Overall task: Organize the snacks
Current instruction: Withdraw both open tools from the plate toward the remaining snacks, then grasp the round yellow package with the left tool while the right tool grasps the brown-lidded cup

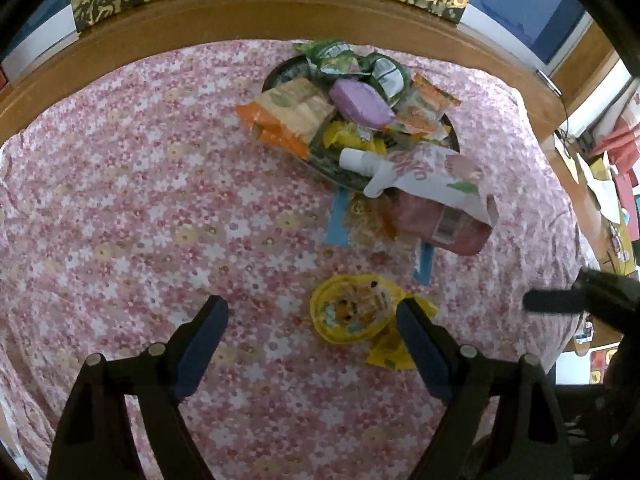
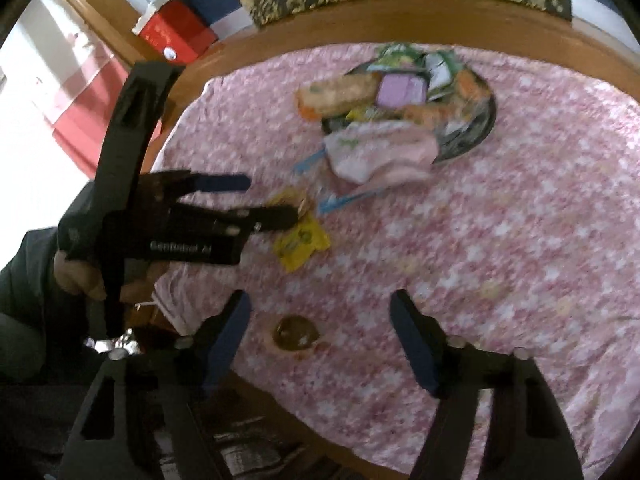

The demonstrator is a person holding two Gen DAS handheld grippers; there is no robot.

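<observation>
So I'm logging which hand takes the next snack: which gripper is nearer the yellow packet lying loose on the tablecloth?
Left. The left gripper is open right over the yellow packet, one finger at its edge. The right gripper hangs open farther back, near the table's edge.

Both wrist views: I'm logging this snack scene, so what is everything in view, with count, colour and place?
tray: one, dark, far side of the cloth, heaped with snacks
purple packet: one, on the heap
orange cracker pack: one, hanging over the tray's left rim
white-and-pink pouch: one, white cap, leaning off the tray's near edge
clear blue-edged packet: one, under the pouch
yellow packet: one, alone on the cloth, nearest
tablecloth: one, pink floral
left gripper: fingers wide apart over the yellow packet
right gripper: fingers apart, empty
</observation>
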